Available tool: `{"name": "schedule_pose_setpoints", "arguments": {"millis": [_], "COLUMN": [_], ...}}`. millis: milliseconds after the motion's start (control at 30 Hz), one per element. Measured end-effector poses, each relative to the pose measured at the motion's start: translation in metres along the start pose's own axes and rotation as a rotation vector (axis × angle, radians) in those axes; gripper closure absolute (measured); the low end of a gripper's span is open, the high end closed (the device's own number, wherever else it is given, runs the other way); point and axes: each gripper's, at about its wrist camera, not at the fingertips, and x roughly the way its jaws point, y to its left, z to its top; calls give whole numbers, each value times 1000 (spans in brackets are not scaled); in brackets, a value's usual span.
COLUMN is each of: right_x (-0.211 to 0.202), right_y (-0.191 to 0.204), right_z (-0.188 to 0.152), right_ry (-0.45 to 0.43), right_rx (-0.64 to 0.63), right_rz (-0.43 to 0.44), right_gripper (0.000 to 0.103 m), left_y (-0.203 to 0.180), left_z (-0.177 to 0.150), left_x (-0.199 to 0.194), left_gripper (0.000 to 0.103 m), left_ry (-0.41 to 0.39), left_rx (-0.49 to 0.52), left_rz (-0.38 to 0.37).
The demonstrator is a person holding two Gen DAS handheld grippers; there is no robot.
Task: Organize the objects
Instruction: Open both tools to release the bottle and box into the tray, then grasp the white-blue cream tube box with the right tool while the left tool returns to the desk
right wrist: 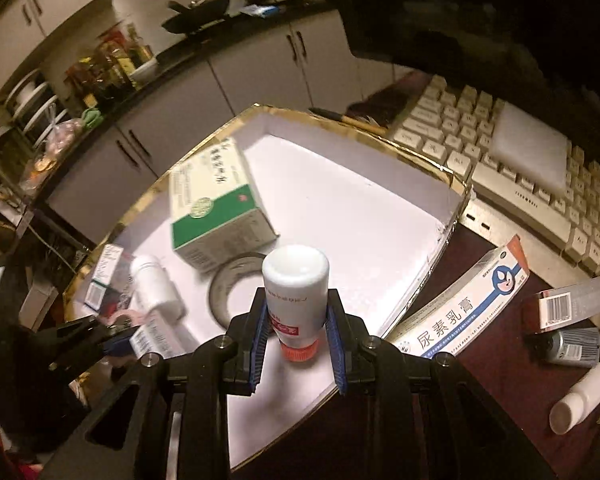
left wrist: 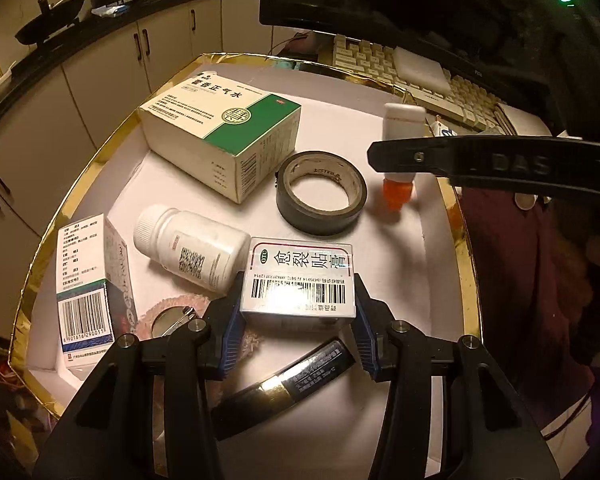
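My left gripper is shut on a small white plaster box with a barcode, low over the near part of the gold-rimmed white tray. My right gripper is shut on a white bottle held upside down, its orange cap pointing at the tray floor. In the left wrist view the same bottle hangs at the tray's right side with the right gripper across it. In the tray lie a green-and-white box, a dark tape roll and a white pill bottle.
An upright blue-and-white box, a black tube and a round pin badge sit at the tray's near end. Right of the tray lie a long cream box, a small carton, a grey bottle, a white bottle and a keyboard.
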Motion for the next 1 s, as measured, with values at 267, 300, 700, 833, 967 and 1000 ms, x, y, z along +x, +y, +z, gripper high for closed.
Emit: {"name": "schedule_pose_setpoints", "arguments": {"millis": [267, 300, 700, 833, 967, 1000], "right_x": [12, 13, -1, -37, -68, -71], "right_y": [-4, -4, -9, -23, -52, -63], "right_z": [4, 4, -1, -13, -27, -29], "right_ry": [1, 0, -62, -155, -230, -226], "right_rx": [18, 18, 23, 50, 98, 130], "right_rz": [-32, -35, -43, -57, -163, -183], "right_gripper": [77, 77, 76, 76, 63, 57], "left_y": [6, 7, 8, 6, -6, -12], "left_z": [-1, -1, 0, 2, 6, 7], "left_x": [0, -1, -5, -13, -20, -22], "left_gripper": [55, 55, 36, 34, 32, 32], "left_ry": [-12, -14, -25, -49, -82, -89], "left_rx": [-21, -24, -64, -86, -85, -76], "left_rz": [-15, -19, -48, -73, -111, -126]}}
